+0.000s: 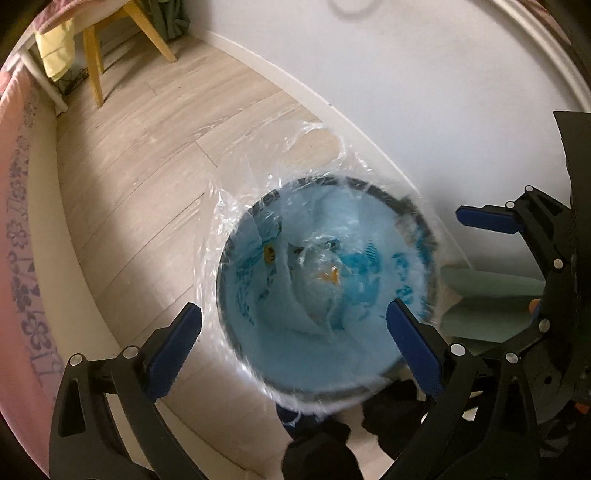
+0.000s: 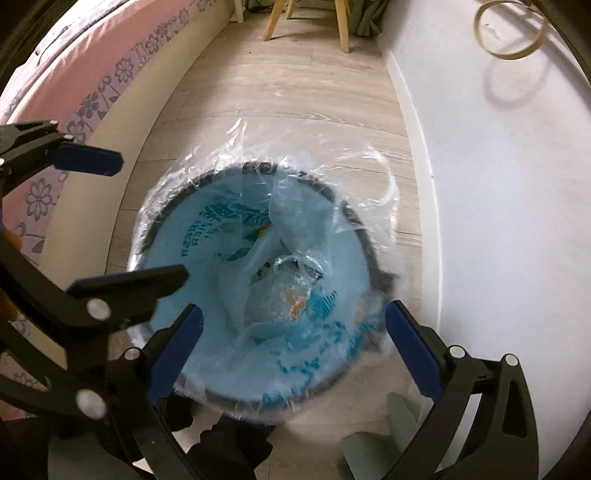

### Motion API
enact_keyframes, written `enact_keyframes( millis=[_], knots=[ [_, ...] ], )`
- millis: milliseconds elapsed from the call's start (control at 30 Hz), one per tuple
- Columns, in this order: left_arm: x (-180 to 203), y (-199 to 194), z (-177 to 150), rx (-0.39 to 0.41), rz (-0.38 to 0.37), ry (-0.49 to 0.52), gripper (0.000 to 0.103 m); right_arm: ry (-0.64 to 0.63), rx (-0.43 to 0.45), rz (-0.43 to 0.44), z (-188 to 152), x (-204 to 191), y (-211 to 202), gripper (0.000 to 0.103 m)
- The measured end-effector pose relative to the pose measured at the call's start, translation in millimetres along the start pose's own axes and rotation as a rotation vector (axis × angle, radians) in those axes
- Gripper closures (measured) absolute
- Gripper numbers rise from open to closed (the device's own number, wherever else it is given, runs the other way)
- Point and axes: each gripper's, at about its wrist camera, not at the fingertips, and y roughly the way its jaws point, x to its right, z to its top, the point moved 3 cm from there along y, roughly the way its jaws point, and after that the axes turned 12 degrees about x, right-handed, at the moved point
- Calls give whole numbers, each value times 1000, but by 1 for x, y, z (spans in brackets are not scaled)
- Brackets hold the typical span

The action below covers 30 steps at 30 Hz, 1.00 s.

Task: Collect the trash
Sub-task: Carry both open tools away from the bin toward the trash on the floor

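Observation:
A round trash bin (image 1: pixel 236 343) (image 2: pixel 328 384) stands on the wood floor, lined with a light blue printed plastic bag (image 1: pixel 369 354) (image 2: pixel 207 236). A clear plastic film (image 1: pixel 258 147) (image 2: pixel 373 162) drapes over its rim. Crumpled clear plastic trash with an orange spot (image 1: pixel 325 273) (image 2: pixel 291 291) lies at the bottom. My left gripper (image 1: pixel 293 325) is open and empty above the bin's near rim. My right gripper (image 2: pixel 293 325) is open and empty above the bin too. The right gripper shows at the left wrist view's right edge (image 1: pixel 491 218), and the left gripper at the right wrist view's left (image 2: pixel 110 221).
A white wall (image 1: pixel 424 74) (image 2: pixel 498 221) stands right behind the bin. A bed with a pink flowered cover (image 1: pixel 22 221) (image 2: pixel 74 96) runs along the left. A wooden chair (image 1: pixel 96 55) (image 2: pixel 343 26) stands farther off. A green item (image 1: pixel 491 295) (image 2: pixel 388 435) and dark cloth (image 1: pixel 388 406) lie by the bin.

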Motion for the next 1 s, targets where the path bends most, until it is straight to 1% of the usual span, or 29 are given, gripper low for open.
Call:
enact_keyframes(
  millis=[200,300,367,433,500,633,700,733,800,833,900,1000],
  knots=[
    [19,-79,11,12,-2,5,6,33,7,-24,7,9,-76,7],
    [28,-126,16,46,2,-7,6,34,22,-40,16,9,-114,7],
    [34,-161,20,64,27,1,6,35,37,-36,21,8,-138,7],
    [39,-187,24,88,54,7,6,30,60,-20,30,6,-161,7],
    [41,-216,28,123,84,-14,6,-14,93,11,42,-2,-183,7],
    [37,-265,24,196,140,-125,6,-137,140,79,60,-21,-212,7],
    [30,-287,15,240,168,-192,6,-223,158,114,68,-35,-226,7],
    [25,-294,11,253,186,-220,6,-259,177,129,71,-41,-231,7],
    [13,-310,-2,273,214,-308,6,-339,202,151,76,-58,-244,7],
    [7,-320,-11,284,230,-355,6,-368,214,156,78,-66,-249,7],
    [-1,-336,-29,304,268,-410,6,-430,248,177,83,-88,-261,7],
    [-14,-369,-70,341,341,-490,6,-526,273,224,81,-129,-276,7]
  ],
)
